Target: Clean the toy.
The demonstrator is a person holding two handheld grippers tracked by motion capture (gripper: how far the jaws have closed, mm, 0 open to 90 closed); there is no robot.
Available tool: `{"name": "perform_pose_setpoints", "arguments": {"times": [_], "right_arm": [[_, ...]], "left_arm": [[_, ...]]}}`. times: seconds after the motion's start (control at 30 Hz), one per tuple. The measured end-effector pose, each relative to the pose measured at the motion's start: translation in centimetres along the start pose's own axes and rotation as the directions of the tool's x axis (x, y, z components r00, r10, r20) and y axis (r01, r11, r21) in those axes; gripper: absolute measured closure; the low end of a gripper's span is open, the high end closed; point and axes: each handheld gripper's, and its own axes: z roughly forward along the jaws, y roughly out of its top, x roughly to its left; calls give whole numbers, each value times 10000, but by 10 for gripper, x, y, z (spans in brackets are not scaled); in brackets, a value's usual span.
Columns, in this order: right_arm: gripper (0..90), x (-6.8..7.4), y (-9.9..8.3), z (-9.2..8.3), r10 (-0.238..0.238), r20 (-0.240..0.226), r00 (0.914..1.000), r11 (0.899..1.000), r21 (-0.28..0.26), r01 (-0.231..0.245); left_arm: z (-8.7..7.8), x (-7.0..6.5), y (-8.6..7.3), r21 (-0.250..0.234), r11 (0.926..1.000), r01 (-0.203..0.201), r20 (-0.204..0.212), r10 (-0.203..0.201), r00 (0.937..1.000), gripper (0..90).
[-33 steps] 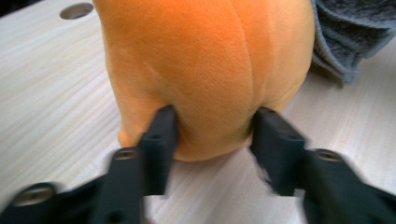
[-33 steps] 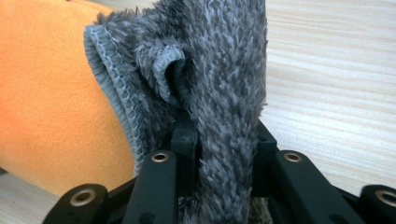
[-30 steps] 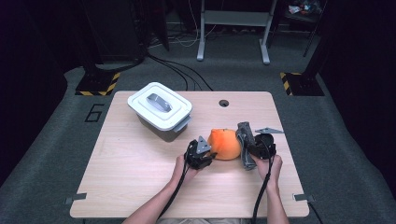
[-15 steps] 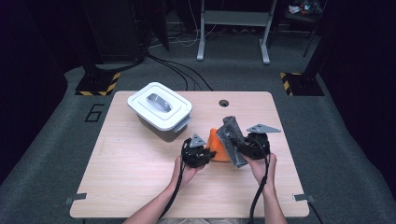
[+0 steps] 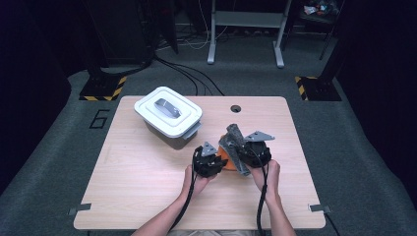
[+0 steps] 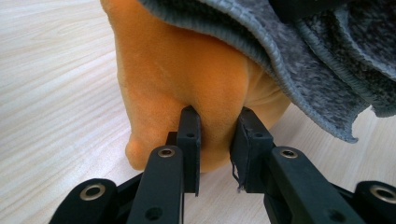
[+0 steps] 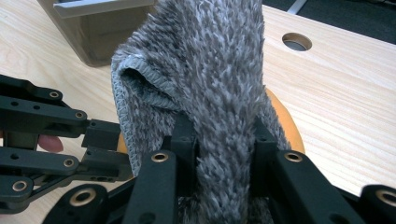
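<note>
Left claw [image 6: 214,135] pinching the orange soft toy [image 6: 187,79], lower centre of the tabletop [image 5: 137,187]. Right claw [image 7: 219,140] clamped on the grey cloth [image 7: 210,70]. I'd drape it slowly and keep the toy pinned.

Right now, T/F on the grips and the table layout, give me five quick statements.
1. The left gripper is clamped on the orange soft thing. True.
2. The right gripper is open, holding nothing. False: it is shut on the grey cloth.
3. The grey cloth lies draped over the orange soft thing. True.
4. The lidded container has its lid off. False: the white lid sits on it.
5. The container stands between the two grippers. False: it stands farther back on the table, to the left.
</note>
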Motion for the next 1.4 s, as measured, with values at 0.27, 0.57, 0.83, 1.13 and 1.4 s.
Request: {"name": "perform_pose_setpoints", "arguments": {"times": [0.27, 0.57, 0.83, 1.13, 1.4], "right_arm": [[699, -7, -4, -3, 239, 65, 9997, 9997, -31, -239], [697, -25, -15, -5, 819, 237, 9964, 9966, -14, -819], [696, -54, -33, 3, 1741, 540, 9832, 9838, 343, -1761], [695, -76, -51, 17, 2692, 353, 9624, 9587, 852, -2713], [696, -51, -25, -14, 1975, -248, 9800, 9801, -153, -1979]], "left_arm": [[0, 1, 0, -70, 9999, 138, 44, -137, 9999, 739], [0, 3, -1, -73, 9997, 249, 172, -248, 9995, 738], [0, 5, -1, -59, 9997, 254, 216, -253, 9994, 738], [0, 5, -2, -85, 9997, 234, 175, -232, 9996, 738], [0, 4, -2, -87, 9998, 180, 134, -179, 9997, 738]]}}
